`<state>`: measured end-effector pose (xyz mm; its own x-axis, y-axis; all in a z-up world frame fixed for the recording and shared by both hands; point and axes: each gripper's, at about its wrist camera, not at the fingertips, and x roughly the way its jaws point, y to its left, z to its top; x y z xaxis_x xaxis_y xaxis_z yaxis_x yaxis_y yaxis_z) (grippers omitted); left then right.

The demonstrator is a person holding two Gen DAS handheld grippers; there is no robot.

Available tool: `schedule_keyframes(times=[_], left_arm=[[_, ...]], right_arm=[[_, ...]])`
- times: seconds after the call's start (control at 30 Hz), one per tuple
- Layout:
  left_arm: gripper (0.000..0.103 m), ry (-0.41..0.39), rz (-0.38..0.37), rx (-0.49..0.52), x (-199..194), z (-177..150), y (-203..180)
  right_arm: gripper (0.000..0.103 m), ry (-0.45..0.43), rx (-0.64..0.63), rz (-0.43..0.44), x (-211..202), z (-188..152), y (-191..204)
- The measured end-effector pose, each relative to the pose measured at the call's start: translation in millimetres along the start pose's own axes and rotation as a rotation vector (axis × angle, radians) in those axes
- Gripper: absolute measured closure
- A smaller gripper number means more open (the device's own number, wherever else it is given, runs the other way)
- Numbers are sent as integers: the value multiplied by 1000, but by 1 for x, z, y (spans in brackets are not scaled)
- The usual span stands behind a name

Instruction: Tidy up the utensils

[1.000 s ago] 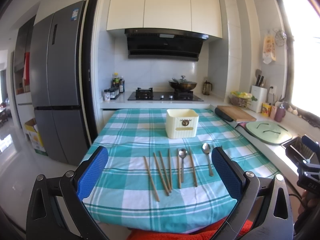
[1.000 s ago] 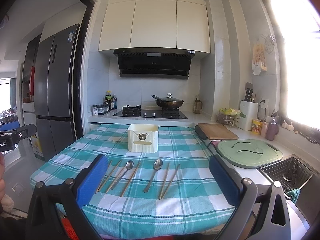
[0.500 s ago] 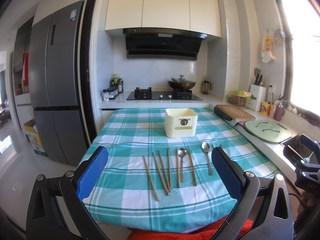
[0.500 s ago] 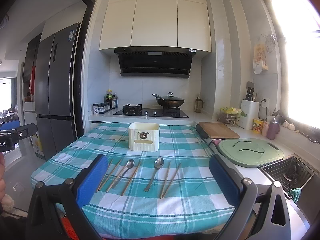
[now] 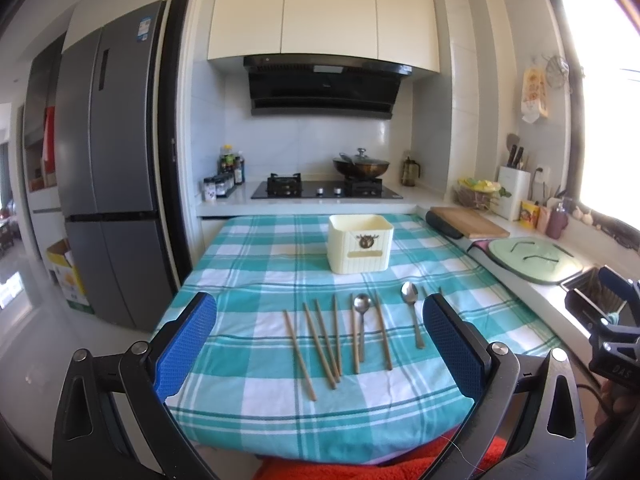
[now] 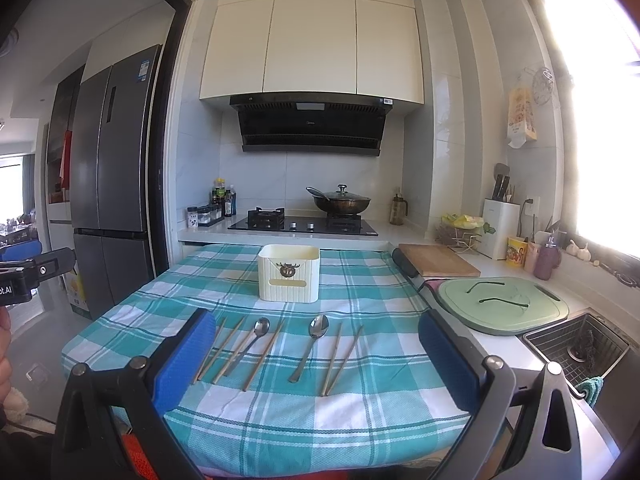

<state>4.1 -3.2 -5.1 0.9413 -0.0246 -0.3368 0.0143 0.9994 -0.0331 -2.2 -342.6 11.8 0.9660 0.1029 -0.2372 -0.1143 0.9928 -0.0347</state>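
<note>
While both tools hang just off the near edge of the tabletop (image 5: 248, 404), the left hand-held gripper (image 5: 320, 344) and the right hand-held gripper (image 6: 312, 356) each stand with blue pads spread wide and nothing between them. Beyond them, on the teal checked cloth, wooden chopsticks (image 5: 316, 344) lie in a loose row with two metal spoons: the left spoon (image 5: 361, 320) among the sticks, the right spoon (image 6: 310, 344) with a last pair of chopsticks to its right. Farther back, at the centre of the cloth, waits the cream utensil holder (image 6: 289, 274), open-topped and apparently empty. The sorting looks not yet begun; the next move calls for lowering one tool to pinch a single thin piece off the flat cloth.
</note>
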Motion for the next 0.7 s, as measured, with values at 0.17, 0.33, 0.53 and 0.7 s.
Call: schedule_keyframes(times=[0.17, 0.33, 0.53, 0.7], left_arm=[[0, -5, 2, 2, 0, 1, 0], [0, -6, 2, 1, 0, 1, 0], [0, -8, 2, 3, 0, 2, -1], [0, -7, 2, 3, 0, 2, -1]], right_arm=[[0, -1, 1, -2, 0, 0, 0], [0, -1, -2, 3, 1, -1, 1], [0, -1, -2, 5, 1, -1, 1], [0, 0, -4, 7, 2, -1, 1]])
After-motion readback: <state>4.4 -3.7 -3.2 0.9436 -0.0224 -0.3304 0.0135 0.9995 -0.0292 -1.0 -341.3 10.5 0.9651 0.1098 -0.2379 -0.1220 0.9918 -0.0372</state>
